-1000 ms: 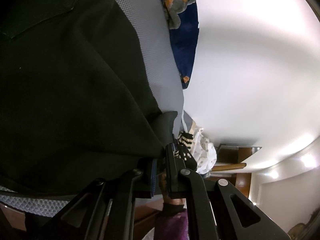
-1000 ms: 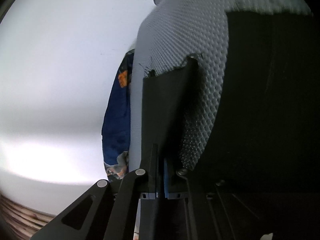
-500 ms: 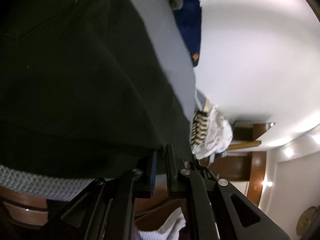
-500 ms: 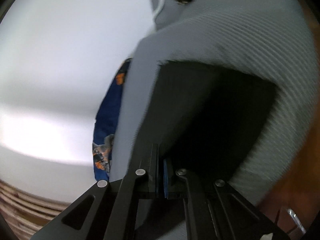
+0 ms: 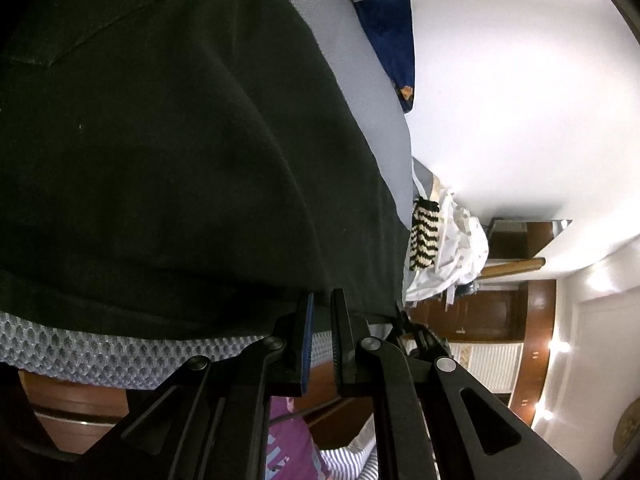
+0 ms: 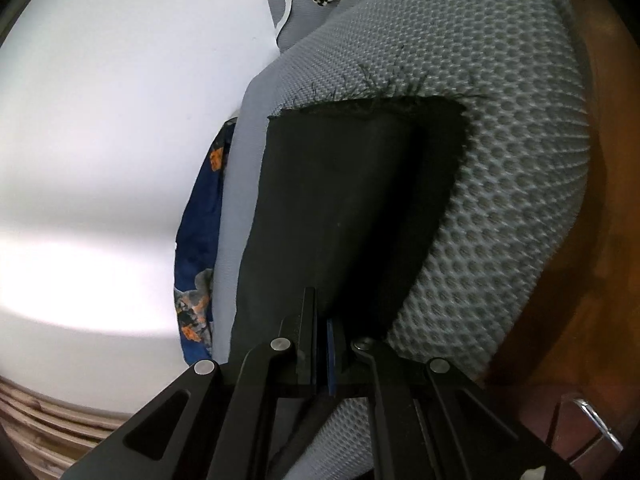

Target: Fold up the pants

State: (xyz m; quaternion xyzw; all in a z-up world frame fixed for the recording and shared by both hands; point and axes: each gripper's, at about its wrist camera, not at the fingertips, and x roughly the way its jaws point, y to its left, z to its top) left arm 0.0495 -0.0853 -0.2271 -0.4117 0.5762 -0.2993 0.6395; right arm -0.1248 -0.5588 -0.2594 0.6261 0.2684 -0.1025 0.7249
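Black pants [image 5: 168,152] lie spread on a grey mesh-covered bed [image 5: 100,354], filling most of the left wrist view. My left gripper [image 5: 322,312] sits at the pants' near edge with a small gap between its fingers and no cloth between them. In the right wrist view a black pant leg [image 6: 352,208] with a frayed hem lies on the grey mesh [image 6: 512,184]. My right gripper [image 6: 322,320] is shut on the near end of that leg.
A dark blue patterned cloth [image 5: 390,28] lies at the bed's far side, also seen in the right wrist view [image 6: 198,240]. A black-and-cream striped knit [image 5: 424,240] and white cloth [image 5: 460,256] sit at the bed's end. Wooden furniture [image 5: 492,320] stands beyond.
My left gripper has let go of the pants' corner and drawn back to the edge. My right gripper has swung, still holding the leg, which now lies flat with its hem in view.
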